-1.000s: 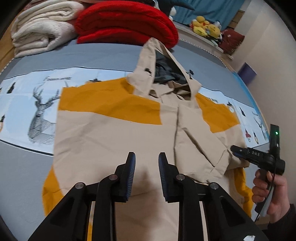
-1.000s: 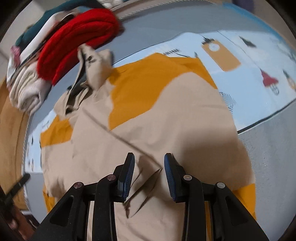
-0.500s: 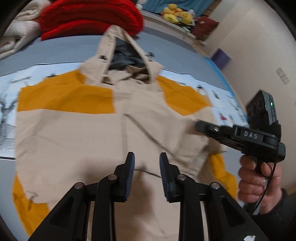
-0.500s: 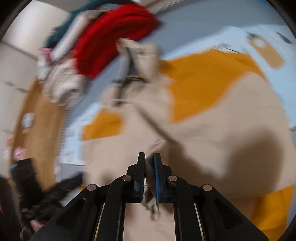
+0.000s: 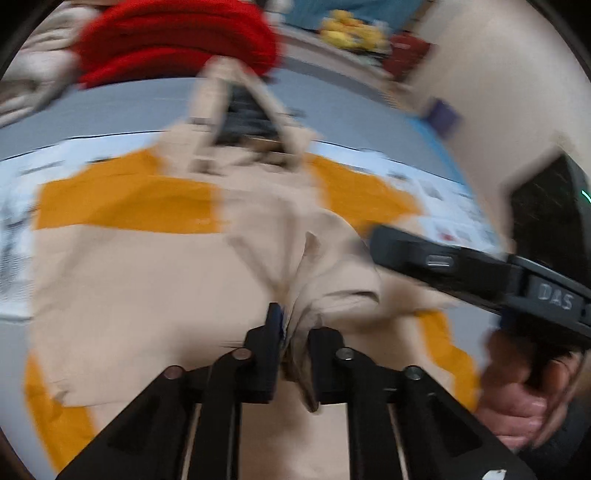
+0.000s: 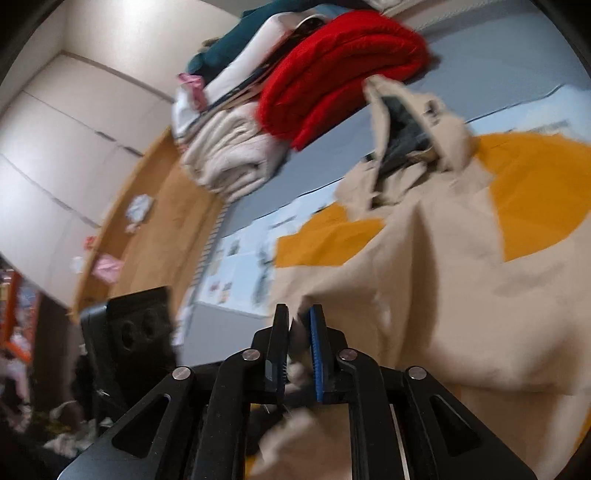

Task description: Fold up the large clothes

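Note:
A beige and orange hooded jacket (image 5: 140, 280) lies spread on the bed, hood (image 5: 240, 122) pointing away. My left gripper (image 5: 295, 332) is low at the jacket's middle. Its jaws are closing and a raised fold of beige cloth is pinched between the pads. In the right wrist view my right gripper (image 6: 299, 332) holds a beige edge of the jacket (image 6: 461, 295) lifted off the bed. The cloth drapes away from it to the right, and its jaws are easing slightly apart around the cloth. A hand (image 5: 517, 398) carries that gripper at the jacket's right side.
Folded red knitwear (image 6: 340, 74) and cream knitwear (image 6: 229, 158) are stacked beyond the hood. The grey printed bedspread (image 5: 110, 107) shows around the jacket. A wooden bed frame (image 6: 147, 229) runs along the left edge. Plush toys (image 5: 351, 33) sit at the far end.
My left gripper went from open above flat cloth to closed on a pinched fold. The right gripper closed on a jacket edge, lifted it, and swung toward the jacket's middle.

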{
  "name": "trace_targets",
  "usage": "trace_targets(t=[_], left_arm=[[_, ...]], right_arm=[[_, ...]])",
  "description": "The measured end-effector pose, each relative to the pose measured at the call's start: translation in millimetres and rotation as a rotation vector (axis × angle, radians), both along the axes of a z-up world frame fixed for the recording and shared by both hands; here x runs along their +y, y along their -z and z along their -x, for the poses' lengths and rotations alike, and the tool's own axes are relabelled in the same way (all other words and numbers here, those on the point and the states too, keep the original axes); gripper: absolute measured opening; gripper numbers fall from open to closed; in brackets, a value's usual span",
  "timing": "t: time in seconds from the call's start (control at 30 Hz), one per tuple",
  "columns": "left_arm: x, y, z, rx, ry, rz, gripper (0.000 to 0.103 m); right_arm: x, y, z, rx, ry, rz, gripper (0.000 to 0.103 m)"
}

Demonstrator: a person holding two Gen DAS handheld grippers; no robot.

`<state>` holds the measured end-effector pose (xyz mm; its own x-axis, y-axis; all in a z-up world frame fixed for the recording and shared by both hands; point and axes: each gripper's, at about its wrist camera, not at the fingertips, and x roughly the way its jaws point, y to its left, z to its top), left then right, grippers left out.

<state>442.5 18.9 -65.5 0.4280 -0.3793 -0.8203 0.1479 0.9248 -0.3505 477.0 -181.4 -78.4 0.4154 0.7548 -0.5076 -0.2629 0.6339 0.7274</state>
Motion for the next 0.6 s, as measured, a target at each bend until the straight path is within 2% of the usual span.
trace_targets(t=[0.07,0.17,0.23,0.3,0.43,0.53,0.6], left_arm=[[28.9,1.9,-4.1,0.020,-0.125,-0.002,0.010],[78.4,3.5,-7.9,0.037,-0.314,-0.031,0.010],[108.3,5.5,-8.9,0.051,-0.409,-0.046,0.009],[134.7,9.0,-9.1,0.066,-0.486,-0.037,0.004],[160.2,12.3,-7.3,0.092,-0.552,-0.017,0.000],[174.4,23.2,-5.0,0.152,-0.589,-0.018,0.000],[181.9,34.0,-7.0,0.205,-0.600,0.033,0.000]], right_arm=[[-11.1,2.6,-3.0,0.013,0.081,0.061,0.022],[-33.2,16.1,-11.6,0.078,0.235,0.225,0.024],[-45.9,30.2,-15.8,0.152,0.319,0.366,0.024],[-57.9,46.0,-21.5,0.226,0.368,0.453,0.024],[-80.6,70.8,-28.0,0.360,0.433,0.526,0.024],[-90.3,79.4,-30.5,0.393,0.448,0.549,0.024],[-94.7,81.4,-29.7,0.401,0.457,0.562,0.024]])
